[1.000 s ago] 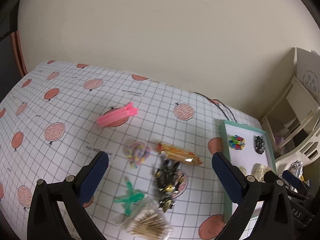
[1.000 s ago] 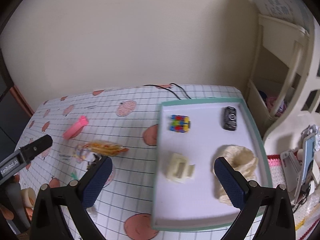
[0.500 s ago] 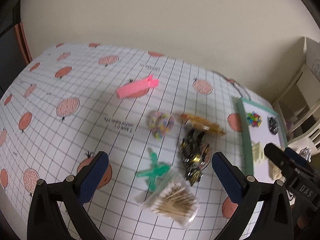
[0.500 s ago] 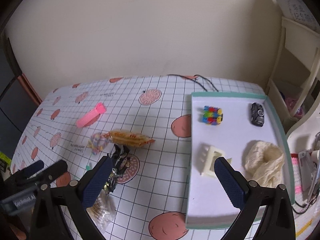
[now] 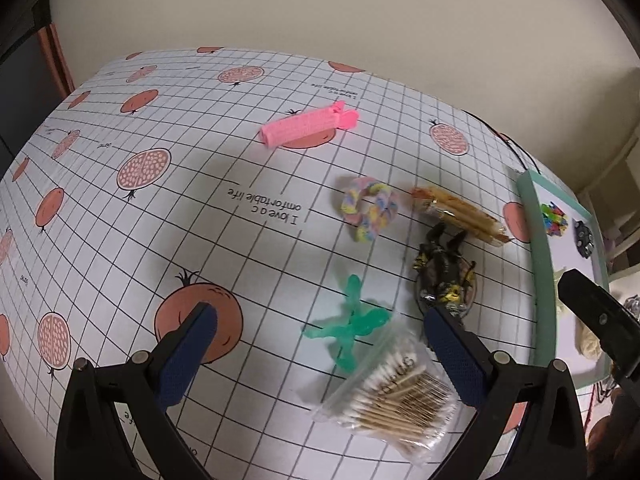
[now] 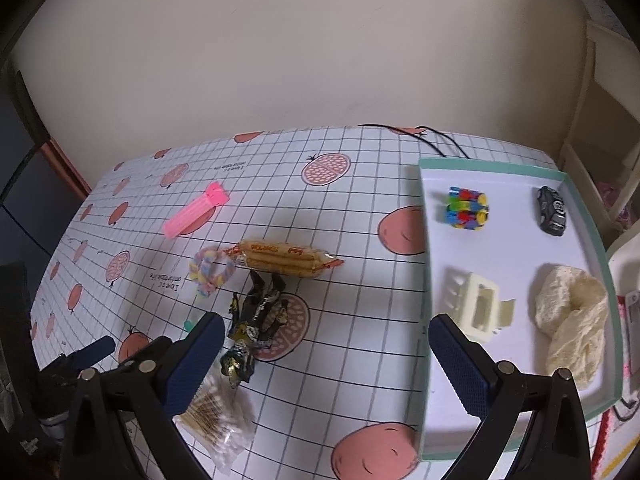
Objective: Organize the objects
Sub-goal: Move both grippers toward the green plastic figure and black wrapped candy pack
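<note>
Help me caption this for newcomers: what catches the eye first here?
The bright pink clip stands out, lying alone at the far left of the pomegranate-print tablecloth. Nearer the middle sits a loose cluster: a pastel scrunchie, a wrapped biscuit pack and a black-and-gold figure. On the right, the teal-rimmed tray already holds a multicoloured block toy, a dark toy car, a cream claw clip and a cream scrunchie.

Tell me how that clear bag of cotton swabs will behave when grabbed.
The bag of cotton swabs will probably sag and crinkle, since its film looks thin and loose. It is likely light for its bulk. The glossy plastic may slip between the open left hand-held gripper's pads.
</note>
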Available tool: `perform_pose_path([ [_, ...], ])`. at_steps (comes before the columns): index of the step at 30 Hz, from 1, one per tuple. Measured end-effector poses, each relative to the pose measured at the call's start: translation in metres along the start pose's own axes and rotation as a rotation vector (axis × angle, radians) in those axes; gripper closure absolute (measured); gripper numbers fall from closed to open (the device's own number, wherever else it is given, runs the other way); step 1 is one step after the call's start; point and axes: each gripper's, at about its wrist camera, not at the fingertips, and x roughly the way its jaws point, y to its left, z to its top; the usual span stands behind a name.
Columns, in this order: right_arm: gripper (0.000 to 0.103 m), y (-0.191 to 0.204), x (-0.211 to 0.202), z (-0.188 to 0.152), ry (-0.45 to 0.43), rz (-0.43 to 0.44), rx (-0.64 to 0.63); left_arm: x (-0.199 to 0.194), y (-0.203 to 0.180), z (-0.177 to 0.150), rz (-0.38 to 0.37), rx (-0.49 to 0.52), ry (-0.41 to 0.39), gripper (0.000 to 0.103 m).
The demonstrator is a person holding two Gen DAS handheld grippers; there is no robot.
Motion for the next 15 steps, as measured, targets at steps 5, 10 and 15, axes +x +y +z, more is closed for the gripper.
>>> perform_pose_path([
  [5, 0.0, 0.013, 0.013, -0.003, 0.009, 0.022, -0.01, 0.01, 0.005, -0.002, 0.008, -0.005, -0.001, 0.0],
  [10, 0.001, 0.021, 0.025, -0.005, 0.014, 0.032, -0.023, 0.019, 0.005, -0.006, 0.031, 0.018, -0.001, 0.0],
  [15, 0.006, 0.026, 0.039, -0.007, 0.035, 0.046, -0.016, 0.025, 0.005, -0.007, 0.032, 0.02, 0.003, 0.0],
])
